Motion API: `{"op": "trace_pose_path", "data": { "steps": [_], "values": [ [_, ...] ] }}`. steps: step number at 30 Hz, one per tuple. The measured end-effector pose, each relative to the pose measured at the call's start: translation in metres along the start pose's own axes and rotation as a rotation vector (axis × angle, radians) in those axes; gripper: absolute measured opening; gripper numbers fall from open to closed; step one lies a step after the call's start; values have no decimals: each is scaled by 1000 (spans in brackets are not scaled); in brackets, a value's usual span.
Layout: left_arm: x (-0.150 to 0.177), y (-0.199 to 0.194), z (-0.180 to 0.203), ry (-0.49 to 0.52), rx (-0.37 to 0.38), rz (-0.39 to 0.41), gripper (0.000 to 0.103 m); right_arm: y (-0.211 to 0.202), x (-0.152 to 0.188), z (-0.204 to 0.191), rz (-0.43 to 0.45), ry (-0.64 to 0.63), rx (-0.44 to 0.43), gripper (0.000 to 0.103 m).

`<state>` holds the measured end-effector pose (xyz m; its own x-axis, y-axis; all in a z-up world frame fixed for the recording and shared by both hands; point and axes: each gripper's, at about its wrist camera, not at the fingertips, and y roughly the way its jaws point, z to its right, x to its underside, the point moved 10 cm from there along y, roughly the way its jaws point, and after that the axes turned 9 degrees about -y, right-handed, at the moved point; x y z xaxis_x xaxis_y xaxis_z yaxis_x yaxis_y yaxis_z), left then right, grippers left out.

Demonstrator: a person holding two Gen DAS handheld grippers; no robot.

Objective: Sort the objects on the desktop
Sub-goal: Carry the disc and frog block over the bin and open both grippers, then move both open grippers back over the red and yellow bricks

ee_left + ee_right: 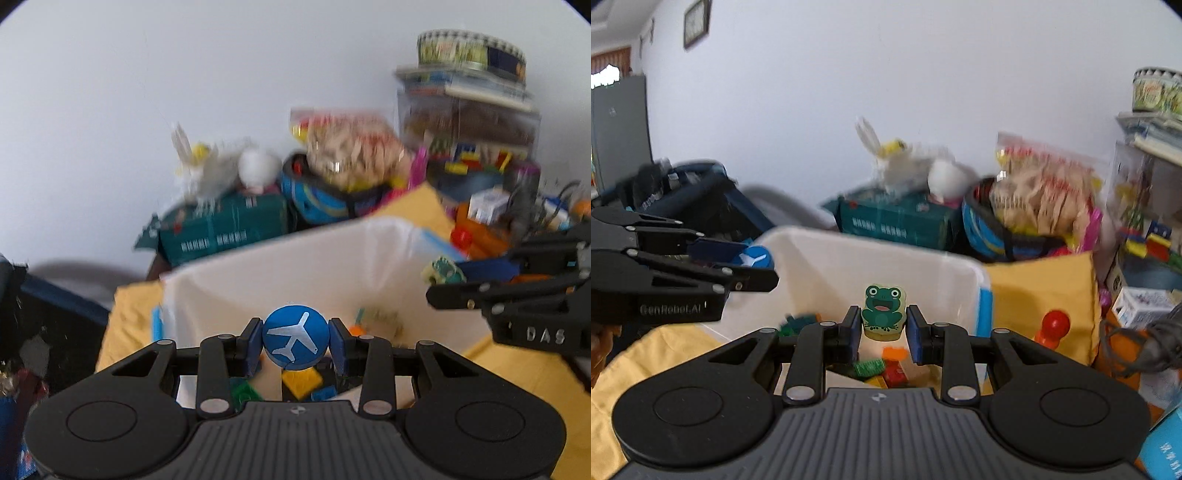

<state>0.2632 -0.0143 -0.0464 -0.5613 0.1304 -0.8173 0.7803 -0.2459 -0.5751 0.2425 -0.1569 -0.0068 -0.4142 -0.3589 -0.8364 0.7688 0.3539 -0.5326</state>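
Note:
My left gripper [295, 341] is shut on a round blue piece with a white airplane [295, 338], held above the near rim of a white plastic bin [295, 258]. My right gripper [882, 325] is shut on a small green frog block [882, 312], also raised over the white bin [886, 254]. Each gripper shows in the other's view: the right gripper [439, 286] at the right edge with the frog block [443, 269], the left gripper [761, 271] at the left with the blue piece [755, 258]. Several coloured bricks [882, 369] lie in the bin's bottom.
The bin stands on a yellow cloth [1045, 288]. Behind it are a green box [221, 229], a white plush toy [221, 166], a bag of snacks [351, 147] in a blue helmet and stacked boxes [469, 114] at the right. A red peg [1054, 325] stands right of the bin.

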Motion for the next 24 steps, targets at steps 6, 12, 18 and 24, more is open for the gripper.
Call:
{"op": "trace_pose_path", "data": {
  "steps": [6,12,18,24],
  "values": [
    [17,14,-13,-111,4,-65,50,9,12,1,-48,13,26,35],
    [-1,-29,-7,-97,11,60,60,-11,6,0,-3,40,5,35],
    [11,-81,7,-91,50,115,65,-34,7,-11,28,48,-34,38],
    [76,-99,17,-84,58,14,65,-51,31,-31,1,46,-79,39]
  ]
}}
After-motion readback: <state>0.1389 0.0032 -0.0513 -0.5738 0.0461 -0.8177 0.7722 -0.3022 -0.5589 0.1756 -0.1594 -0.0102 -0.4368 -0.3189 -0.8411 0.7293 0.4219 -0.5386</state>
